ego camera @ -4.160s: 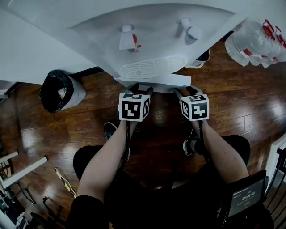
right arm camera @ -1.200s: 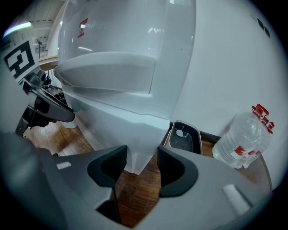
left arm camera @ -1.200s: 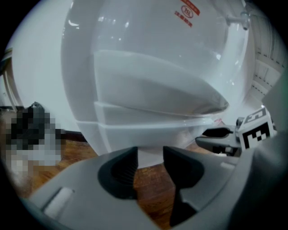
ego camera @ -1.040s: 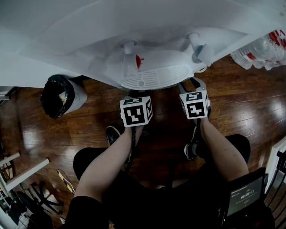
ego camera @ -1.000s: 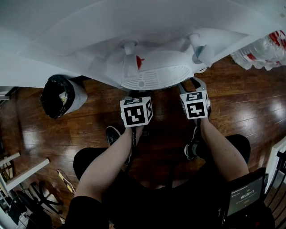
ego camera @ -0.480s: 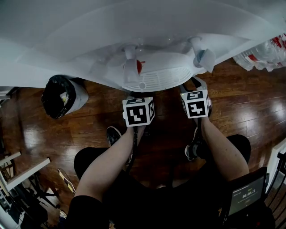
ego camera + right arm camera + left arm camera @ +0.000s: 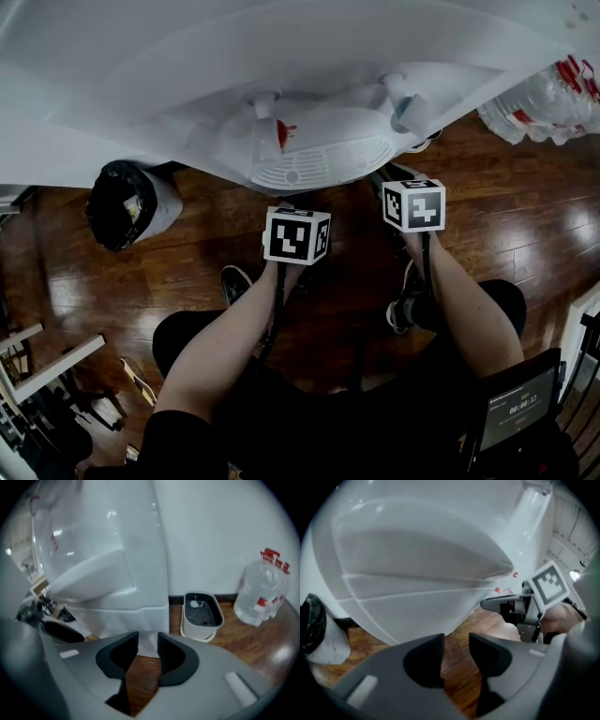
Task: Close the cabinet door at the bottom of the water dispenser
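The white water dispenser (image 7: 309, 141) fills the top of the head view, with two taps and a drip tray above the floor. Its lower cabinet front (image 7: 140, 616) shows as a plain white face in the right gripper view; I cannot make out the door's seam. My left gripper (image 7: 457, 644) hangs in front of the dispenser's white body (image 7: 417, 573), jaws apart with only floor between them. The jaws of my right gripper (image 7: 147, 641) are closing with nothing between them, just short of the cabinet's bottom edge. Only the marker cubes (image 7: 295, 234) (image 7: 412, 204) show from above.
A bin with a black liner (image 7: 127, 192) stands left of the dispenser. Water bottles (image 7: 260, 592) and a white tub with a dark tray (image 7: 201, 613) sit to its right by the wall. My feet (image 7: 234, 277) are on the wooden floor (image 7: 525, 216).
The white door edge that stuck out under the drip tray four seconds ago no longer shows. The left cube has shifted slightly right and turned. The right cube has rolled and sits higher in the picture.
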Tool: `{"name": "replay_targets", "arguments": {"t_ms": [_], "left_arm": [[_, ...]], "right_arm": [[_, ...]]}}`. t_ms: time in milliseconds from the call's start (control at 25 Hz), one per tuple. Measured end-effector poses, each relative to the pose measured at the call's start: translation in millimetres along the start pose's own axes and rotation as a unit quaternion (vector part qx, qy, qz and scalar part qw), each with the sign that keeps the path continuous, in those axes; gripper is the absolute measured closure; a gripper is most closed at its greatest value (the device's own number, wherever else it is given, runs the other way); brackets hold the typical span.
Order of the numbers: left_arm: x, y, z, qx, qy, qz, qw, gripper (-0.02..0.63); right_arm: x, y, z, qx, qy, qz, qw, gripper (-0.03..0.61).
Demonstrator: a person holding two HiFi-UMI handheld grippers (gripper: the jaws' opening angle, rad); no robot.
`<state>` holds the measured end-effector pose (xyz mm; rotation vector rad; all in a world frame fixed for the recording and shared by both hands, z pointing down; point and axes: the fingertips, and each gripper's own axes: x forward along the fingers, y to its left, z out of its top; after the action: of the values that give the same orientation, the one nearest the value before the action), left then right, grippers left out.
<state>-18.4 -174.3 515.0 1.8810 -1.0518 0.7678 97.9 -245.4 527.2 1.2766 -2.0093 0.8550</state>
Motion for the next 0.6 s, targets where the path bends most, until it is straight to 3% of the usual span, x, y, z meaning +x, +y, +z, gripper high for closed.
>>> {"name": "replay_targets", "arguments": {"t_ms": [40,80,280,480,600], "left_arm": [[1.6,-3.0,-1.4,0.015,0.006,-0.002,0.9999,0.431],[3.0,-5.1,-1.3,0.025,0.008,-0.005,0.9996,0.438],[-8.9,-16.2,9.2,0.024,-0.024,-0.015,0.9993,0.473],[-29.4,-36.5,5.9,0.021,-0.051,-0.023,0.9982,0.483],[-31.8,-46.1,5.7,0.035,-0.066,-0.017,0.9971,0.501]], "right_arm": [[-1.3,5.3,1.1,0.027,-0.002,0.017,1.0,0.466],[-2.6,10.5,2.1,0.038,-0.003,0.026,0.999,0.465],[-22.2,28.4,3.9,-0.014,-0.016,0.024,0.999,0.466],[-48.4,41.4,-7.1,0.039,-0.024,0.044,0.998,0.482],[-54.3,43.9,-12.6,0.035,-0.028,0.043,0.998,0.491]]}}
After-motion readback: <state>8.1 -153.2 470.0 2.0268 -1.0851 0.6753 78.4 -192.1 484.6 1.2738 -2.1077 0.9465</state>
